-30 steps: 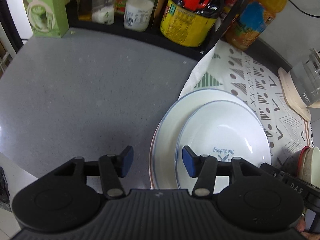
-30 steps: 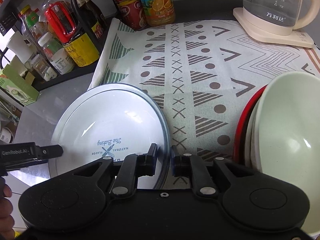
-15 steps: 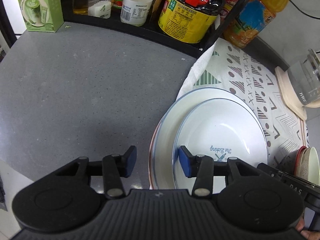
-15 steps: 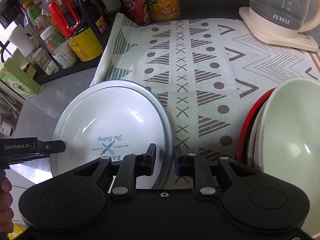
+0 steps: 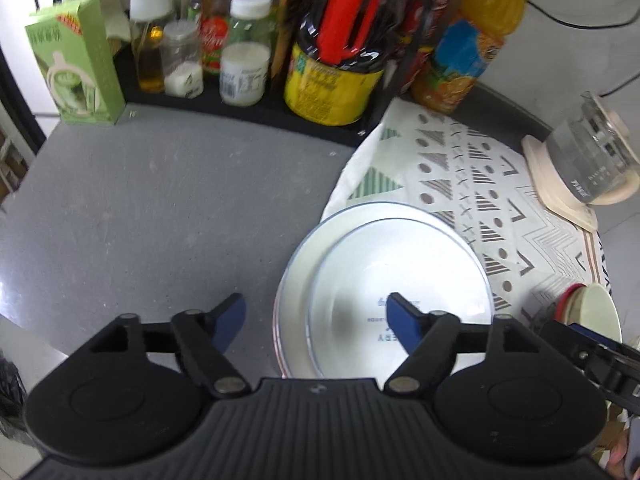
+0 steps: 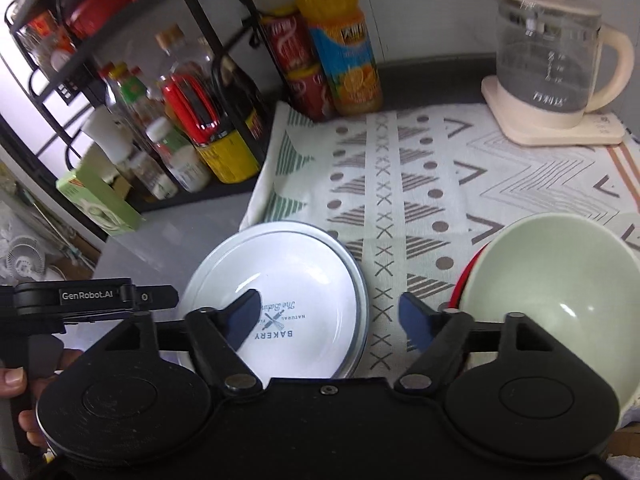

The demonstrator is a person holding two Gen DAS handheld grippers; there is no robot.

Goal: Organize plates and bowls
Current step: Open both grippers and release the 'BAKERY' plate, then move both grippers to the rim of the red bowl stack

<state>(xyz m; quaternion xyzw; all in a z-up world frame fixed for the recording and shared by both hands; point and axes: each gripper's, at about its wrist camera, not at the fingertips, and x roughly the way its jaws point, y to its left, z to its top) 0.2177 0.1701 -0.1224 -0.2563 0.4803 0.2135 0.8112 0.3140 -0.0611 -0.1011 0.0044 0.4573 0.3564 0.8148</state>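
Both fisheye views bend straight lines hard toward the edges. Even indoor light, brightest at the upper left of each view. Soft white glare sits on the plate [image 6: 292, 280] and a dull sheen on the grey counter [image 5: 152, 216]. The bottles [image 5: 340, 52] on the rack are smeared by blur; the dark corners vignette.

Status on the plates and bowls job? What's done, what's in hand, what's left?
Done: the white bakery plate sits nested on a larger plate, and the green bowl sits in a red-rimmed stack. In hand: nothing; the left tool and right tool are both open and empty above the plates. Left: probably little; I can't see any loose dishes on the patterned cloth.
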